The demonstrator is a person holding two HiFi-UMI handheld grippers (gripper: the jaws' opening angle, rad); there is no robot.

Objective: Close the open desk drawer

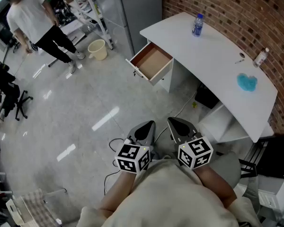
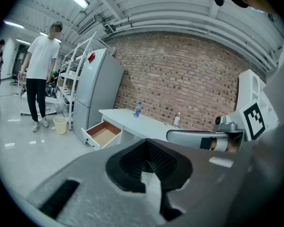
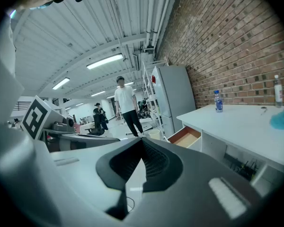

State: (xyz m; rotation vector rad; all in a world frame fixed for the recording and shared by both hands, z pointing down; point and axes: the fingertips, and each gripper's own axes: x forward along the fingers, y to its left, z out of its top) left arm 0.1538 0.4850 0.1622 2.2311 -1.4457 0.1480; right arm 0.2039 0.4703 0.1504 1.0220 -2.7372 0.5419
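the left tongs [image 1: 149, 126] and the right tongs [image 1: 174, 123] are both pressed fully together with nothing between their pads. they are held side by side close in front of the person's body and tipped a little toward the floor. that looks like a carrying posture, and probably a sensible one, since pushing a panel needs only a blunt closed tip and no grasp. both point toward the drawer [image 1: 152, 63], which is well apart from them across bare floor, so the approach appears not yet made. the drawer hangs pulled out from the end of the white bench [image 1: 217, 51], its brown inside empty and its front panel and handle turned out into the room. that panel is likely the face to press. on the bench top, clear of the drawer, stand a water bottle [image 1: 197, 24] and a small bottle [image 1: 261, 57], with a blue cloth [image 1: 247, 82] near the latter. a bucket [image 1: 97, 49] sits on the floor beyond the drawer, and a person [image 1: 35, 18] walks farther off, neither in the way.
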